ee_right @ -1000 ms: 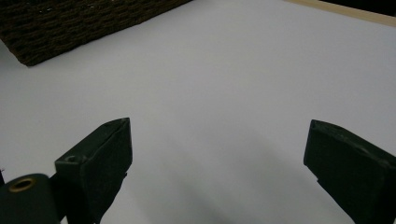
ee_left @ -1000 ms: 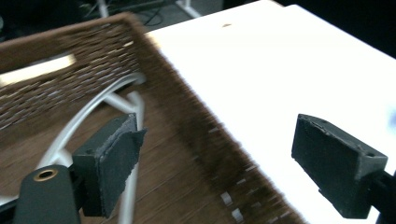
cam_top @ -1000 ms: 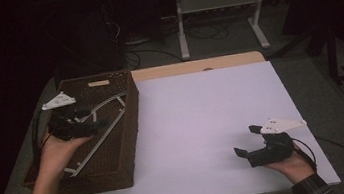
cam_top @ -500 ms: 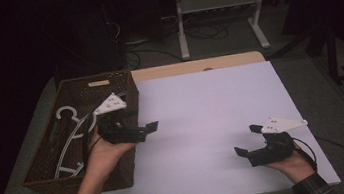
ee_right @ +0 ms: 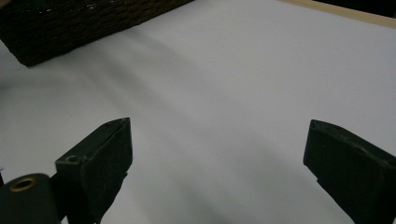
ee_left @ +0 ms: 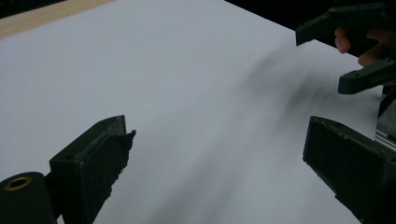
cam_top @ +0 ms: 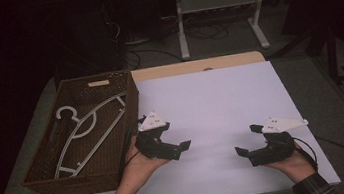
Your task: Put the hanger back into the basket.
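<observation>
A white hanger (cam_top: 84, 131) lies inside the brown wicker basket (cam_top: 84, 176) at the table's left. My left gripper (cam_top: 179, 149) hovers low over the white table top (cam_top: 221, 100) just right of the basket. Its jaws have just been opening and stand wide apart with nothing between them (ee_left: 217, 140). My right gripper (cam_top: 247, 140) rests near the front right of the table, open and empty (ee_right: 219, 135), pointing left toward the other hand. The right gripper (ee_left: 359, 51) shows far off in the left gripper view.
The basket's woven wall (ee_right: 84, 18) stands at the far left in the right gripper view. A strip of bare wood (cam_top: 196, 66) edges the table's far side. A metal stand (cam_top: 219, 15) and cables sit on the dark floor beyond.
My left hand has left the basket and moved right and down to the white table top. The hanger stays in the basket. The right hand has not moved.
</observation>
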Demonstrator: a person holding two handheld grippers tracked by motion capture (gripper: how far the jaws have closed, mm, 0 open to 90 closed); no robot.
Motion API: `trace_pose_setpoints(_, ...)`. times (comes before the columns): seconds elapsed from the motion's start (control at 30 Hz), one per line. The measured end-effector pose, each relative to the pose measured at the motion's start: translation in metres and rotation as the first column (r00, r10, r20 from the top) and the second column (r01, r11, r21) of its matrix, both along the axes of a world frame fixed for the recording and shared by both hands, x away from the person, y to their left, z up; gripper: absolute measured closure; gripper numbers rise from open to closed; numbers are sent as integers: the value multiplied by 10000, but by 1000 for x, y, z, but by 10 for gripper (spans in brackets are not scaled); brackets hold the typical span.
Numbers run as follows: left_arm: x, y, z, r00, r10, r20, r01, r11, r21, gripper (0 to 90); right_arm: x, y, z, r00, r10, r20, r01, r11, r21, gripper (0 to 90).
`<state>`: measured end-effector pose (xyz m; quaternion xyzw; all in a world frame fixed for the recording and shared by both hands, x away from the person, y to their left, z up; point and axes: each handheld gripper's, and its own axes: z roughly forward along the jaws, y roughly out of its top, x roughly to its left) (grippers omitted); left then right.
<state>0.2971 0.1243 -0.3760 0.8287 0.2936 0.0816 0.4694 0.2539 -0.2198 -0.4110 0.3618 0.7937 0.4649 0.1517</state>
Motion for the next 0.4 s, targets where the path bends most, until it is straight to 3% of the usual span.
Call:
trace_pose_setpoints(0.27, 1, 8, -22, 9998, 1, 198, 1, 9999, -102, 65, 1, 0, -1, 10000, 4, -48, -4, 10000, -23, 74)
trace_pose_setpoints(0.4, 1, 9, -32, 9997, -15, 263, 6, 9994, 345, 65, 2, 0, -3, 10000, 48, -57, -48, 10000, -56, 74)
